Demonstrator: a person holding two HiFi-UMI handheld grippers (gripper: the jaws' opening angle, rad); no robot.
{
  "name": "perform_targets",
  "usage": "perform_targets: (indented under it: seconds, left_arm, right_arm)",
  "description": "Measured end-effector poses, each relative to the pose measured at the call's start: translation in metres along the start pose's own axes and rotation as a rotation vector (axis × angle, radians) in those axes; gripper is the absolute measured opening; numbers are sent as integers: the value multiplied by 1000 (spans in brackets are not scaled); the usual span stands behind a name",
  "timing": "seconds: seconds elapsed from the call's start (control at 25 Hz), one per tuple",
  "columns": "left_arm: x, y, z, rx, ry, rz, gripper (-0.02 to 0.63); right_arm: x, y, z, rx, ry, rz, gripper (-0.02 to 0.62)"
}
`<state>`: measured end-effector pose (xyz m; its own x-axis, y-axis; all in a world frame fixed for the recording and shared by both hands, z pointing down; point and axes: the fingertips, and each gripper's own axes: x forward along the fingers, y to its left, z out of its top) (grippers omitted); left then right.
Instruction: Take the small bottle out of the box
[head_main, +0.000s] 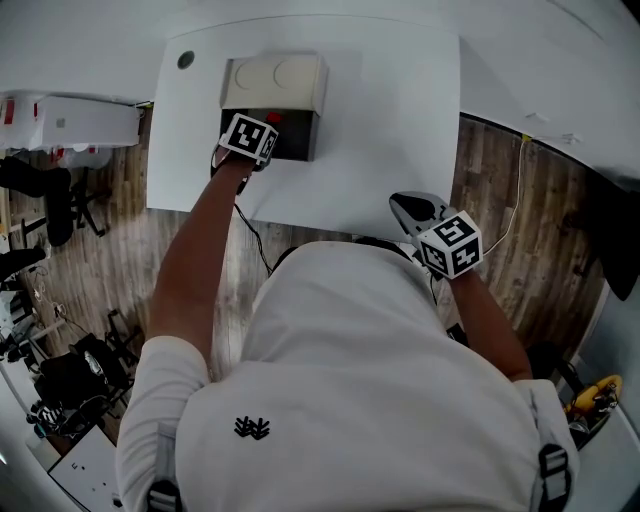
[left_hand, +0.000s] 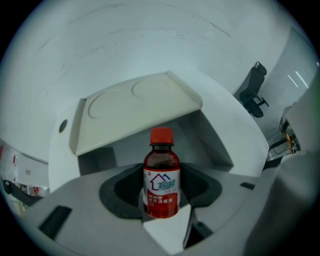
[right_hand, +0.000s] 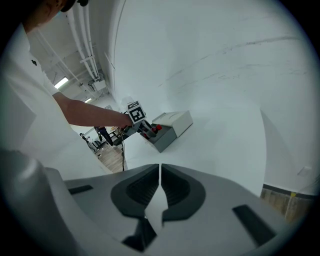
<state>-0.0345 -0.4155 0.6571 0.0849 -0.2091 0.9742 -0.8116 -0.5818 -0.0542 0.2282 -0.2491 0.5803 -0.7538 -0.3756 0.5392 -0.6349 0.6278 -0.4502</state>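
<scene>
Only left gripper view shows label on bottle (left_hand: 161, 176).

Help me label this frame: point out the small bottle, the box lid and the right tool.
small bottle (left_hand: 161, 186): left gripper view, on its label.
box lid (left_hand: 135, 107): left gripper view, middle of the raised panel.
right tool (right_hand: 160, 180): right gripper view, between its closed tips.

The small bottle (left_hand: 161, 175) stands inside the box (left_hand: 135, 107) on the table (head_main: 400, 120).
</scene>
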Motion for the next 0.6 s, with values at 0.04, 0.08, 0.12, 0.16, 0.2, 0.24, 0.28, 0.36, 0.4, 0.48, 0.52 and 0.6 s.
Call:
perform_targets:
  seconds: [0.04,0.08,0.12,0.16,0.2,0.24,0.28,0.36,0.4,0.48,0.52,0.6]
  left_arm:
    - [-4,-1,2,12,-11,-1,222]
    - [-8,-1,3,23,-22,-2,222]
    - [-12,-2,5,32,-35,-1,222]
    - [-17,-1,6,35,-50,0,222]
    - [-22,-1,7,32,-69,-1,222]
    - [-28,0,8,24,-89,-5,222]
    - [-34,-1,8,15,-111,-12,222]
    - [-46,-4,8,-2,-156,-30,222]
    - [-52,-6,7,-9,-179,-40,222]
    - [-63,-10,4,-22,-225,-60,222]
    - [-69,-11,2,-27,-249,-68,222]
    - [-82,-14,-3,-37,-298,-87,222]
  right_arm:
    - [2,2,2,-5,1,5,17]
    - [4,3,3,-12,2,10,17]
    - [6,4,5,-20,3,15,17]
    - [8,6,8,-30,4,20,15]
    - [11,7,10,-40,5,26,17]
    - [13,10,11,-49,7,32,17]
    - [16,13,12,-58,9,37,15]
    - [20,21,14,-75,15,46,17]
    - [22,25,14,-82,17,50,15]
    - [27,32,15,-96,21,55,17]
    - [30,36,15,-103,22,56,17]
    - [35,44,17,-113,21,56,15]
